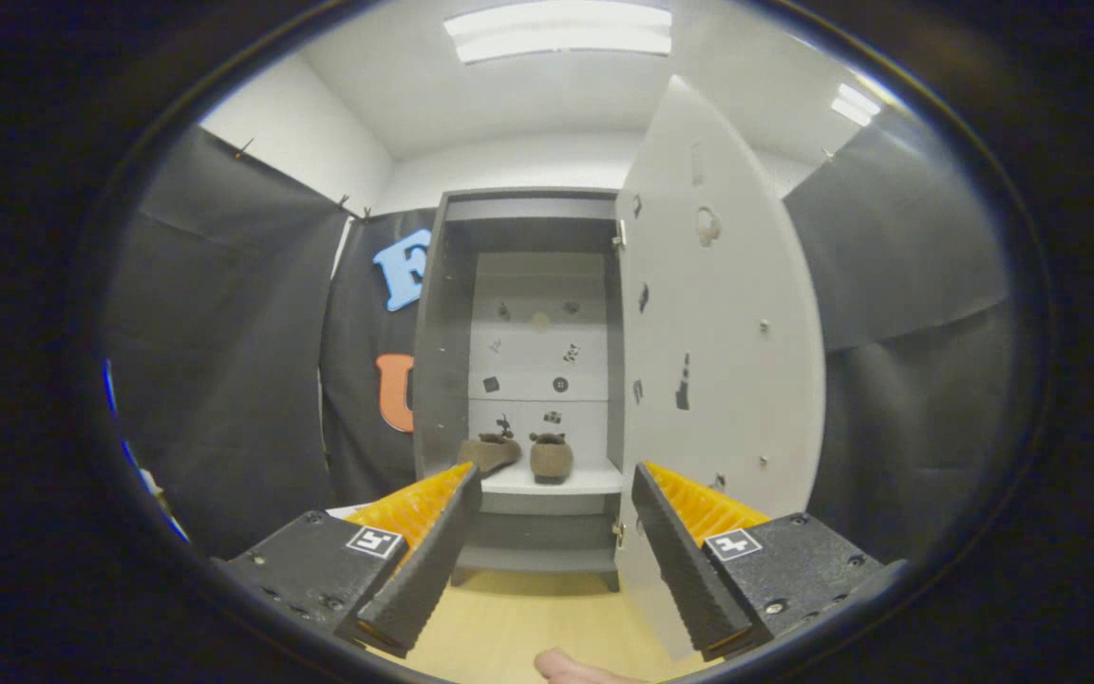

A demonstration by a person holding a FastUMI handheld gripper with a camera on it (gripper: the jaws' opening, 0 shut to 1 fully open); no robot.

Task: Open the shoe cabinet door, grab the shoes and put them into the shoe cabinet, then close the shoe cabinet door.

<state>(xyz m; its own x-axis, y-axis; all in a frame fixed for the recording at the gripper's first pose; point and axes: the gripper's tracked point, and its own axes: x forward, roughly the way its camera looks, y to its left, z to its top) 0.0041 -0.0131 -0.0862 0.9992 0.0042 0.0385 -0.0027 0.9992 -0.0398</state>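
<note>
The tongs (556, 494) stand wide open with nothing between their fingers, raised over a pale wooden floor (509, 627). Beyond them is a tall grey shoe cabinet (433, 361) with its flat grey door (727, 323) swung open to the right. A pair of brown slip-on shoes (520, 454) sits side by side on the cabinet's white shelf (556, 482).

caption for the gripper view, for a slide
Open tool faces the shoe cabinet, door open, both shoes on the shelf.
</note>
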